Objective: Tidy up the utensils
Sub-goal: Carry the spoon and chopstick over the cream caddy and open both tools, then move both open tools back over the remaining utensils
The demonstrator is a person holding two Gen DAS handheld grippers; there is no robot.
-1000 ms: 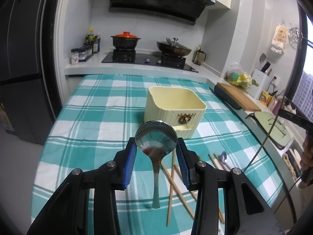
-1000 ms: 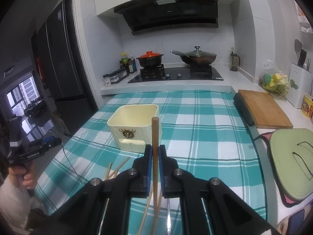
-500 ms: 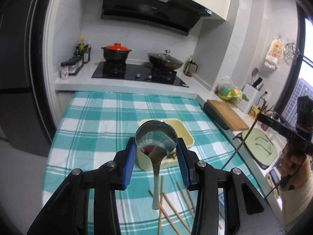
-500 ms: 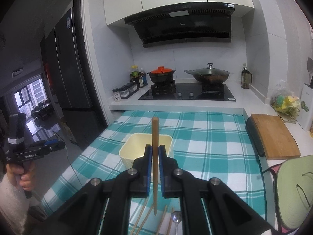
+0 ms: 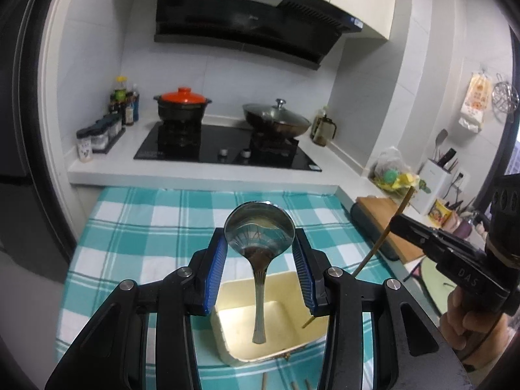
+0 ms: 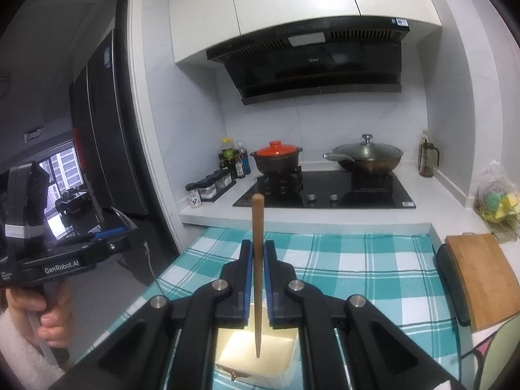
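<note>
On the left, the left gripper [image 5: 259, 271] has its blue-padded fingers [image 5: 213, 276] clenched on the bowl of a polished steel spoon [image 5: 259, 250], which hangs handle-down with its tip inside the pale cream square plastic bin [image 5: 227, 341] standing on the teal-and-white checked desk [image 5: 146, 243]. The bowl is round and slick, so my worry is that the pads grip only its edges; a small twist could let the spoon swing or slide out early, and a careless release might send it clattering against the bin wall rather than settling upright. Further right, the right gripper [image 6: 257, 287] has its fingers clenched on a slim wooden chopstick [image 6: 257, 276], held nearly upright with its narrow tip just above or inside the bin's opening. Both tools crowd the same small container, so the chopstick could knock the spoon handle, or the two grippers could bump. A few loose chopsticks [image 5: 265, 385] lie on the cloth beside the bin, yet to be gathered.
</note>
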